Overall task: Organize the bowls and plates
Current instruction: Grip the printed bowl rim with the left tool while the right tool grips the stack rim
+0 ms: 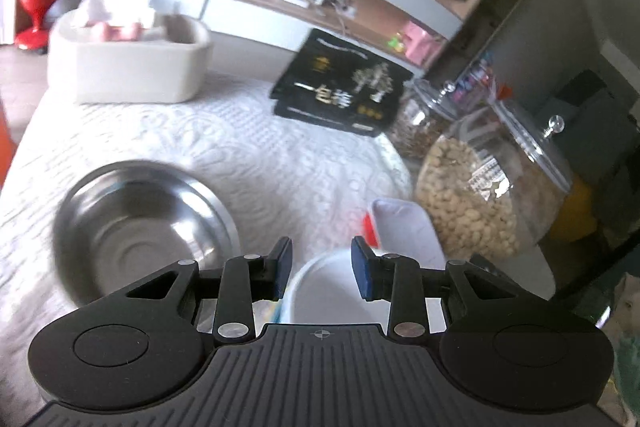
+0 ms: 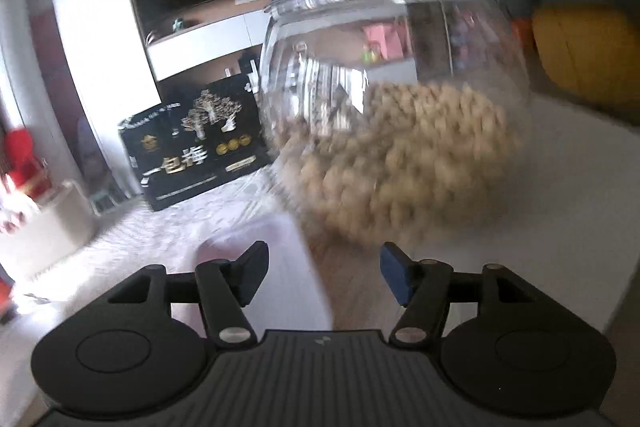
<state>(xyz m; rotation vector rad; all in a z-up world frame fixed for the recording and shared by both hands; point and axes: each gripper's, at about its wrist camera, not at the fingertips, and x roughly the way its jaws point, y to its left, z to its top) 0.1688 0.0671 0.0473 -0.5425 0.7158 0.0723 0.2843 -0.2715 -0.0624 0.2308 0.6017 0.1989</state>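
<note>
In the left wrist view a steel bowl (image 1: 144, 231) sits on the white patterned tablecloth (image 1: 248, 147), left of my left gripper (image 1: 321, 267). The gripper is open and empty, just above a white bowl (image 1: 324, 291) below its fingers. A white square dish (image 1: 404, 227) with a red edge lies just beyond, at the right. In the right wrist view my right gripper (image 2: 324, 273) is open and empty, over a blurred white dish (image 2: 276, 259), close in front of a glass jar of peanuts (image 2: 396, 115).
A glass jar of peanuts (image 1: 488, 187) and a second jar (image 1: 424, 123) stand at the right. A black box (image 1: 340, 87) stands at the back, also in the right wrist view (image 2: 196, 143). A cream tub (image 1: 128, 63) stands at the back left.
</note>
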